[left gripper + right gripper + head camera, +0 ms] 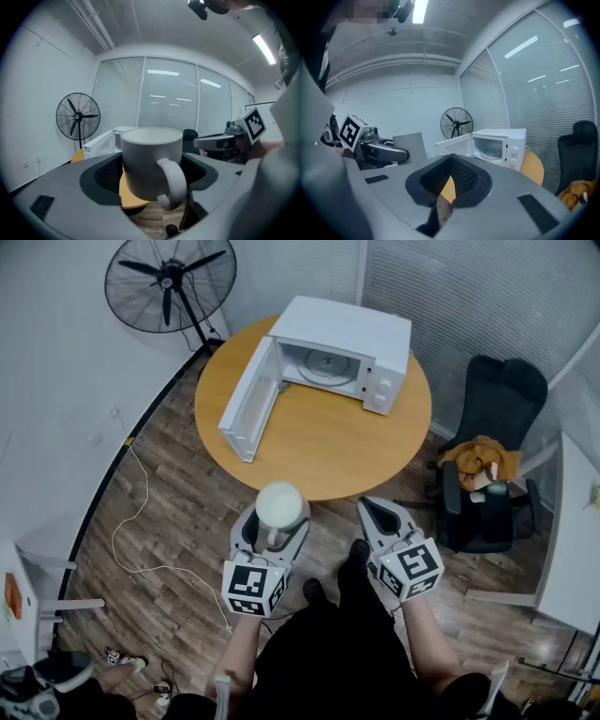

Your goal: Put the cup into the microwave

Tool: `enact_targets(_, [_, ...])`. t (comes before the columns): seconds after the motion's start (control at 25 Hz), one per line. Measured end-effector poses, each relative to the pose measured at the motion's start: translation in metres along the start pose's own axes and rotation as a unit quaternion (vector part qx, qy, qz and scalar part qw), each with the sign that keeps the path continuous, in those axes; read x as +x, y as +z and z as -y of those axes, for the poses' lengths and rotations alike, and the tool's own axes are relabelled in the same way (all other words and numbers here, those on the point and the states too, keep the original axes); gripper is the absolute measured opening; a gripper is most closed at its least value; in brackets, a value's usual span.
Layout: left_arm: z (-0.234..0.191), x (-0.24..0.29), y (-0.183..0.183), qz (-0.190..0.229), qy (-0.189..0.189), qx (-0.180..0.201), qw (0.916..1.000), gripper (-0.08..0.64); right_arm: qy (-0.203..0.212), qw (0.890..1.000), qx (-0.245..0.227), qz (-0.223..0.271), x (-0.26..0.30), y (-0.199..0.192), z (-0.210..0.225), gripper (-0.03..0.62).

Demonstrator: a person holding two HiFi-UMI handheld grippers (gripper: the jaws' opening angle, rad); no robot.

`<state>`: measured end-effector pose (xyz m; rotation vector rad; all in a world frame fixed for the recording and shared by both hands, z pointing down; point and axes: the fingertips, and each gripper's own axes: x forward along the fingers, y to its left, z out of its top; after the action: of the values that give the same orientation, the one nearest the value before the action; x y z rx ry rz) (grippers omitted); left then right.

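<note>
Pick-up done: the left gripper (274, 532) has its fingers clamped on the white cup (279, 505), upright in the air just short of the round table (328, 451). The right gripper (382, 517) has its fingers closed on nothing. The microwave (342, 357) sits at the table's far side, door (247, 401) swung open. Carrying across and setting inside remain.
</note>
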<state>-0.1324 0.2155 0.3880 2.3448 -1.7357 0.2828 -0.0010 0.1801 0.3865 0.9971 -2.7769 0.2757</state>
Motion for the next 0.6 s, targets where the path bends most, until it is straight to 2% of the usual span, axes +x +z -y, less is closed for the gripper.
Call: enact_targets(0.6, [0.013, 0.029, 0.007, -0.007, 0.008, 0.005, 0.9999, 0.379, 0.002, 1.0, -0.009, 0.007, -0.002, 0.006, 0.032, 0.008])
